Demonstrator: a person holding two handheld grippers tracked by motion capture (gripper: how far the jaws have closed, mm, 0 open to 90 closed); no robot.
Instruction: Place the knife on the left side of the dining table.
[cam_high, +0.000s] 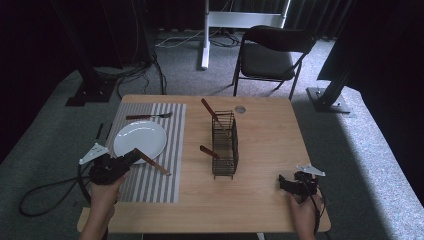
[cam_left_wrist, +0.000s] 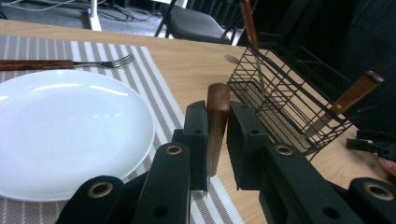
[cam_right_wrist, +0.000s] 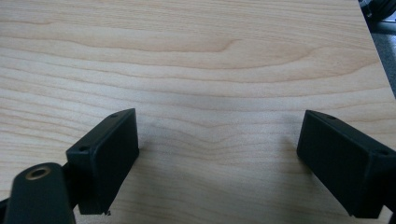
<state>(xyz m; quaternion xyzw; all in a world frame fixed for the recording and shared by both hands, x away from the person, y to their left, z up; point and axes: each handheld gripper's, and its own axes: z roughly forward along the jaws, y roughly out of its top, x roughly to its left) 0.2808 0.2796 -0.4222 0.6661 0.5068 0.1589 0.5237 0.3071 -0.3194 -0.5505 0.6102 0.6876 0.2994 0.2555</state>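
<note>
Left gripper (cam_left_wrist: 217, 140): jaws clamped on the wooden handle of a knife (cam_left_wrist: 215, 123); in the high view the knife (cam_high: 151, 162) slants out from the jaws over the striped placemat (cam_high: 150, 185)
Plate: white plate (cam_left_wrist: 70, 126) lies on the placemat just to the left of the left jaws, close beside the held knife
Fork: fork (cam_left_wrist: 65, 63) with a wooden handle lies on the placemat beyond the plate, farther from the jaws
Rack: black wire rack (cam_left_wrist: 285, 102) stands on the bare table ahead of the left jaws and to their right, off the placemat
In the rack: two wooden-handled pieces stick up out of it, one (cam_left_wrist: 348, 100) leaning over the near end, one (cam_left_wrist: 249, 23) at the far end; which kind of cutlery they are I cannot tell
Right gripper (cam_right_wrist: 217, 158): jaws wide apart with nothing between them, low over the bare wooden table (cam_right_wrist: 196, 60); in the high view it (cam_high: 295, 184) sits near the table's near right corner, well apart from the rack
Behind the table: a dark folding chair (cam_high: 272, 55) on the grey floor, cables beside it
</note>
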